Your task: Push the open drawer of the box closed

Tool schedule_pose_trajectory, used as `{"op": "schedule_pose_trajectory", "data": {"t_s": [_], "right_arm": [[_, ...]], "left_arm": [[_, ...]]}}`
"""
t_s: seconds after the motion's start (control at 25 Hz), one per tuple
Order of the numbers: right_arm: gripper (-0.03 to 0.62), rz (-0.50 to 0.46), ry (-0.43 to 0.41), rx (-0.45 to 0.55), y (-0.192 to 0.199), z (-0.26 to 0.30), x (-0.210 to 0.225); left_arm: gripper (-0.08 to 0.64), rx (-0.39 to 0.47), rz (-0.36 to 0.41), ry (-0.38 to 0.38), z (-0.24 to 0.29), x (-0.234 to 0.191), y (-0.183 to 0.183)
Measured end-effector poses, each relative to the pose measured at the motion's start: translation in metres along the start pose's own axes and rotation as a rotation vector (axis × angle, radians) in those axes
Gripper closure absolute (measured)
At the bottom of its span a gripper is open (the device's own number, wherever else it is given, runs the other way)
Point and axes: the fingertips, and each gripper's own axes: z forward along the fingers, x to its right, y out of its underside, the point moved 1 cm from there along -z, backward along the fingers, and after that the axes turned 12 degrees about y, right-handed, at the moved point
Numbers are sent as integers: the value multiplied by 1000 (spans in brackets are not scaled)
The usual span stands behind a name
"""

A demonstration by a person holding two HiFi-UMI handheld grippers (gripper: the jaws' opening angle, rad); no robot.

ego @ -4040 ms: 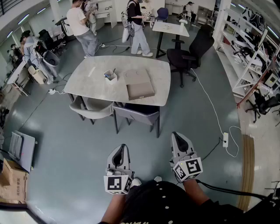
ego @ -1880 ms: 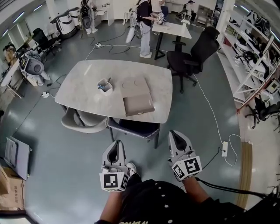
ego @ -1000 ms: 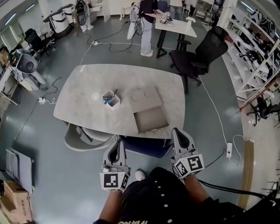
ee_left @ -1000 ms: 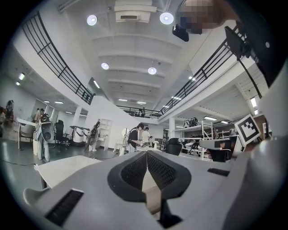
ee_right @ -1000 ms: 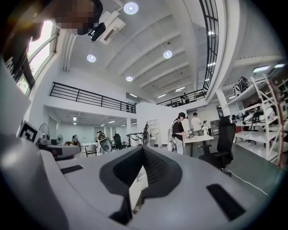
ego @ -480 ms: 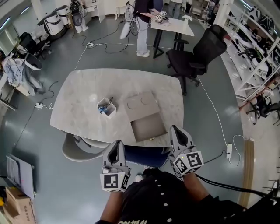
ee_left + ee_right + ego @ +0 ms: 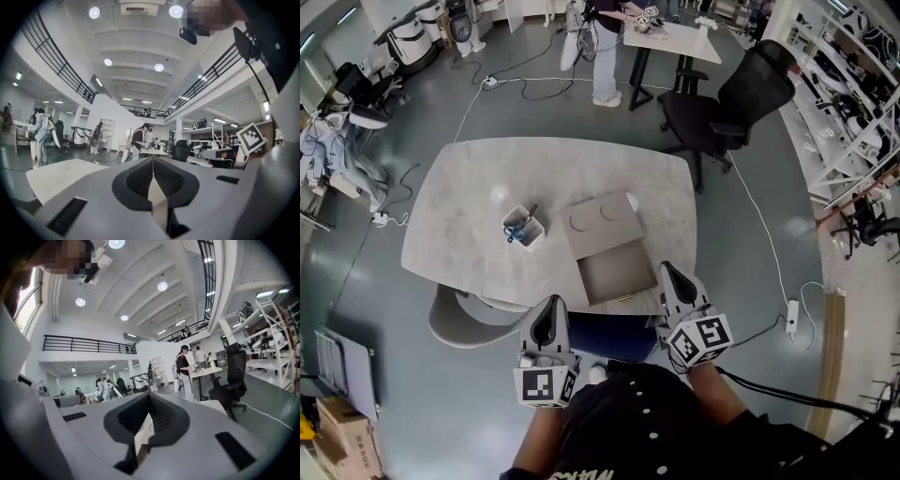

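Approach step. Left gripper (image 7: 549, 309) and right gripper (image 7: 667, 272) are both riding pressed together, empty. The box (image 7: 600, 220) is sitting by the table (image 7: 469, 187) near edge, with its drawer (image 7: 617, 274) gaping just beside the right gripper. Next, I'm expecting a closed tip on the drawer front, pushing straight in.

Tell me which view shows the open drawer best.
The head view: the drawer lies in full sight from above, pulled out of the box. Both gripper views catch at most a beige sliver between their jaws.
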Motion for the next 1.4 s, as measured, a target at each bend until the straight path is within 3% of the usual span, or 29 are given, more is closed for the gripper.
{"op": "schedule_pose_trajectory", "data": {"t_s": [0.24,0.6,0.8,1.04,1.12,1.4], "right_arm": [[594,49,15,-139,56,25,11],[562,-6,38,-470,190,40,18],[514,121,105,-678,254,29,27],[454,163,162,-823,305,21,37],[419,133,158,-856,316,23,37],[379,-137,136,-888,339,30,30]], "left_arm": [[545,-65,-41,3,9,1,29],[545,-168,-123,1,23,1,86],[545,-220,-166,-2,28,6,113],[545,-267,-195,-8,33,7,140],[544,-280,-205,-16,34,5,147],[545,-304,-231,-36,35,-1,160]]}}
